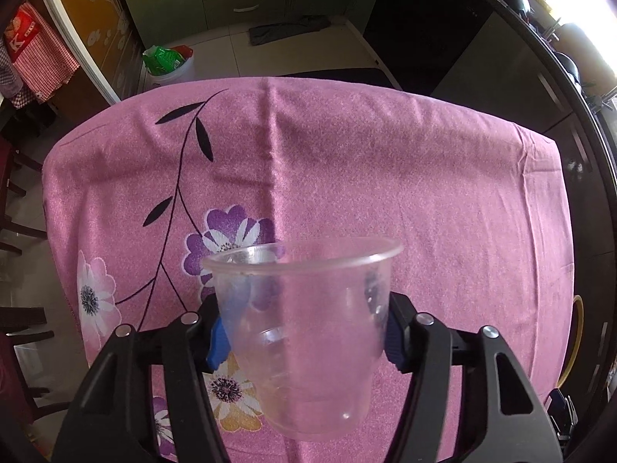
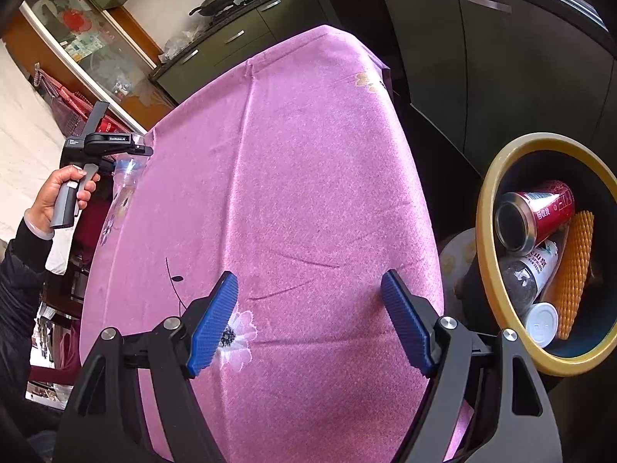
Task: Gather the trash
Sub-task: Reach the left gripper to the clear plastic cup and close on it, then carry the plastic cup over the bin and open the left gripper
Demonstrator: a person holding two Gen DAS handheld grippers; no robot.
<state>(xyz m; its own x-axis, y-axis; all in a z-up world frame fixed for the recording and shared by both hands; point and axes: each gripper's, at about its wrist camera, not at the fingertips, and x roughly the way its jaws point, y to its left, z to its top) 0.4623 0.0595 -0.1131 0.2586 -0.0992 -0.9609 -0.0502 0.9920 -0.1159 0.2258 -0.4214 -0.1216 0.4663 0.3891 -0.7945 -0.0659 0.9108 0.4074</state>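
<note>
We are gripping a clear plastic cup (image 1: 304,332) in our left gripper (image 1: 304,337) above the pink floral tablecloth (image 1: 385,177). Our right gripper (image 2: 308,320) is hanging wide open, empty. Beside the table, the yellow-rimmed bin (image 2: 486,193) is holding a red can (image 2: 540,212) whose white lettering we cannot read.

We can read little here. A large white letter "K" stands on the red packet (image 1: 17,36) hanging at the left of the left wrist view — the smaller marks below it are too blurred for us to make out. In the right wrist view, white Chinese characters run along the red can (image 2: 540,212) lying in the yellow-rimmed bin (image 2: 486,193), and dark print marks the white bottle (image 2: 540,260) beneath it — neither legible to us. A white brand line on the left gripper (image 2: 131,154) is too small to read.
</note>
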